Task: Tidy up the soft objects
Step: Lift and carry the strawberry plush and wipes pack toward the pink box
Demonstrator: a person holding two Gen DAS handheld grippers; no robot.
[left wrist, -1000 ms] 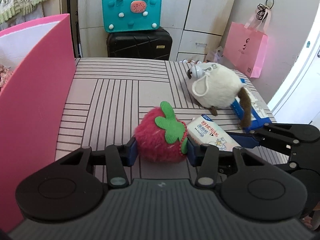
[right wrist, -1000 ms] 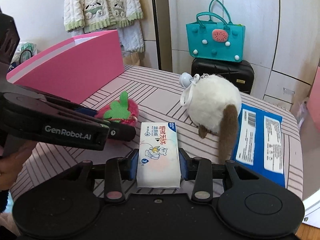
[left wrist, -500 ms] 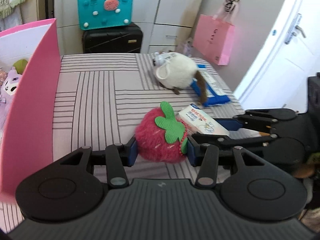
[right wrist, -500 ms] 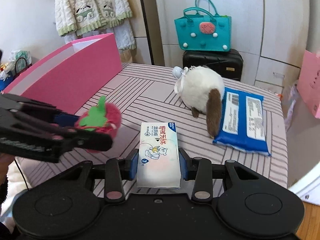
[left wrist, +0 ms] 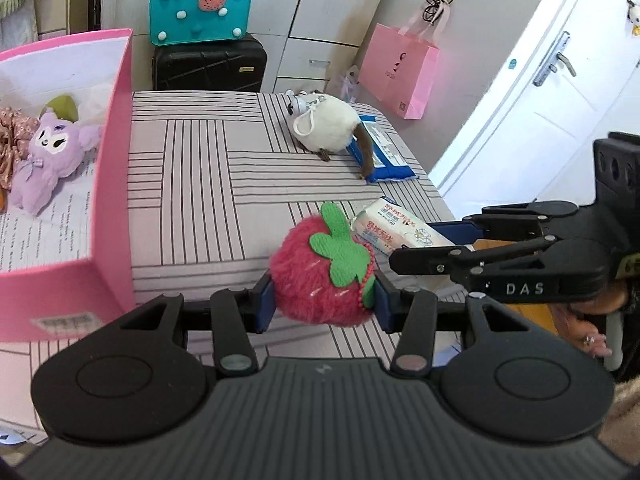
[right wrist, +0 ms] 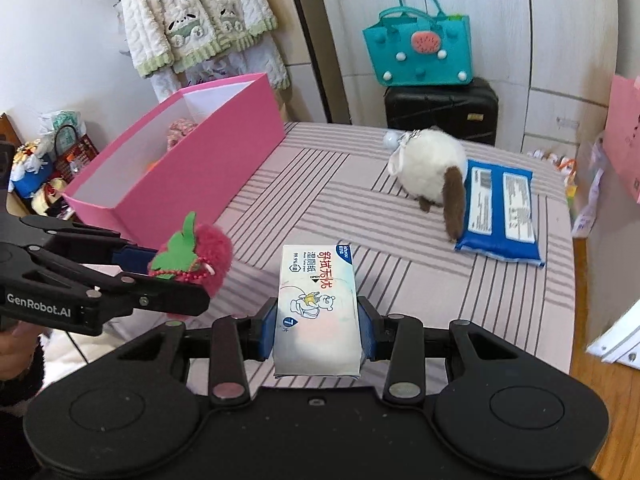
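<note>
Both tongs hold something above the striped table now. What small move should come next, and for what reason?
Probably carry the left tongs, shut on the strawberry plush, over the open pink box beside them. The box already holds a purple plush, and the right tongs grip the tissue pack farther from it.

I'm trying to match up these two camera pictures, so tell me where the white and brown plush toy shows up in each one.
Left wrist view: the white and brown plush toy lies upper centre, on the far side of the striped table.
Right wrist view: the same toy lies right of centre, its brown tail draped over the blue pack.
Shared landmark: the teal bag on the black suitcase behind the table.
</note>
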